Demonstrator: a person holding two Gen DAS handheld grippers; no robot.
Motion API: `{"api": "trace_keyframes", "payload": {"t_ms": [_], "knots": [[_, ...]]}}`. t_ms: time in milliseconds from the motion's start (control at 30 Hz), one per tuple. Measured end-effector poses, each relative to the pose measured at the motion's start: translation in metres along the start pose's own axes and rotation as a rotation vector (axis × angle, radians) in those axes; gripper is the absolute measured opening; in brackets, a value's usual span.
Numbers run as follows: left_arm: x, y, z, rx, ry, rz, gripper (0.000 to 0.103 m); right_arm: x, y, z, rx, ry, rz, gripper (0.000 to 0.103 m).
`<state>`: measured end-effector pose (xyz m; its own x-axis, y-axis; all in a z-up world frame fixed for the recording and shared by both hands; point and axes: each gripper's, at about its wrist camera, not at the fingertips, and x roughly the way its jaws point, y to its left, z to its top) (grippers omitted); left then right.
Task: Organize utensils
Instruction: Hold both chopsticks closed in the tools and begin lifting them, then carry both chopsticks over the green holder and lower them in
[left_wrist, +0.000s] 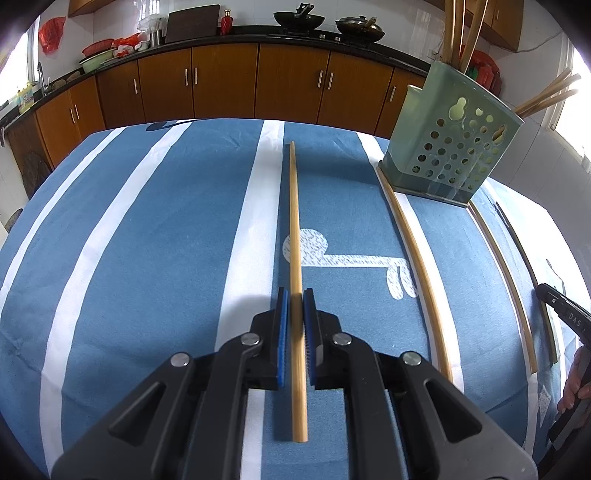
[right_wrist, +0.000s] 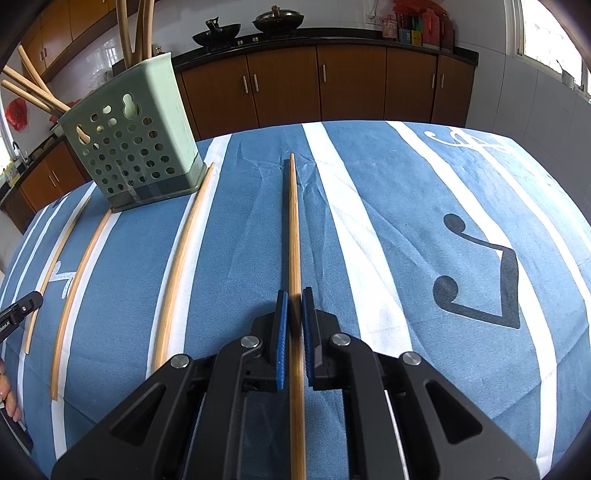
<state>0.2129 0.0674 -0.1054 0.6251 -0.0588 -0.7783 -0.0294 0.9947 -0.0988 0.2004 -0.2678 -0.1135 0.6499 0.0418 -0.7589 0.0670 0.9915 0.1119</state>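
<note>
Straddling one long bamboo chopstick (left_wrist: 296, 236) each, our left gripper (left_wrist: 295, 295) and right gripper (right_wrist: 294, 295) have fingers barely parted, grip uncertain; the perforated green plastic holder (left_wrist: 448, 147) at one o'clock already holds several, others remain on the bench.

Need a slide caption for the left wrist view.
Left gripper closed around a chopstick on the striped tablecloth, green holder ahead to its right.

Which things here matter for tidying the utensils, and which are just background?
For the job: left gripper and right gripper, each straddling a chopstick; loose chopsticks; green holder.

Background: woks, cabinets, red bottle, striped tablecloth.
</note>
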Motion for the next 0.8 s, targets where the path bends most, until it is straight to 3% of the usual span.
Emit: {"api": "trace_keyframes", "payload": {"t_ms": [533,633,800], "knots": [[-0.009,-0.007,-0.012,0.052,0.005,0.036,0.008,-0.016,-0.004,-0.015,0.002,0.003,0.027,0.008],[-0.014,-0.008,-0.013,0.078,0.014,0.048,0.008,-0.03,-0.008,-0.01,0.01,-0.045,0.033,0.008],[-0.036,-0.008,-0.004,0.082,-0.035,0.032,0.008,-0.056,-0.013,0.005,0.027,-0.129,0.044,0.008]]}}
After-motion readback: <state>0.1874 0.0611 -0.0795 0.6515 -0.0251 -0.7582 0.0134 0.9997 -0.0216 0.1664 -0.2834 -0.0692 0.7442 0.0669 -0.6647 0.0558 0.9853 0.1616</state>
